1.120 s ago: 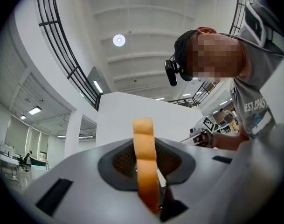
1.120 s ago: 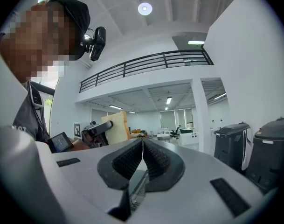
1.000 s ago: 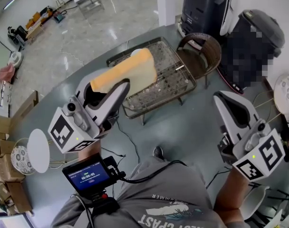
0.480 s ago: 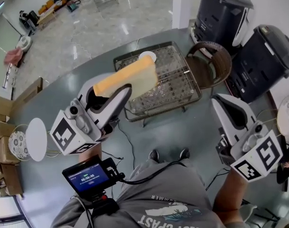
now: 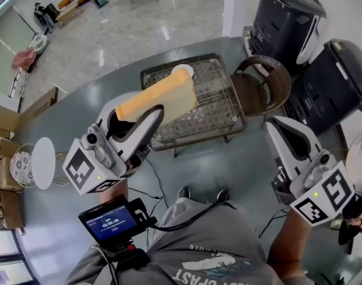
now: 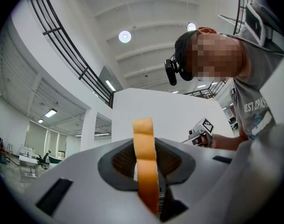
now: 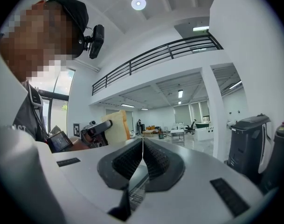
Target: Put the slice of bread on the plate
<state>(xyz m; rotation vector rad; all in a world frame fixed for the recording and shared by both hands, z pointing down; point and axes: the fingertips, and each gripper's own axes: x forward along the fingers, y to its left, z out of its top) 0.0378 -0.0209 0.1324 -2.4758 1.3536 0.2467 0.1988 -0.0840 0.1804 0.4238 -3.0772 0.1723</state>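
**Bread held over the rack, plate not yet reached**

Head view: the left gripper sits left of centre, clenched on the bread. The slice sticks out past the jaws toward the upper right and hangs over the near left corner of the wire rack, clear of the table. It is gripped by one end, which looks meant to leave the rest free to be laid down flat. A small white plate shows at the rack's upper left corner, partly behind the slice. A second white disc stands at the far left. I cannot tell which one is the target. The right gripper waits at lower right, well apart from the rack, likely kept out of the way.

Left gripper view: the bread stands edge-on in the centre, crust toward the camera, and both pads press its faces. The camera points up at ceiling lights, so no plate shows here. The other gripper appears small at right.

Right gripper view: the jaws meet in a closed line at centre with nothing between them. At left, the bread shows in the far gripper's hold.

The slice is in the air, so the placing remains to be done.
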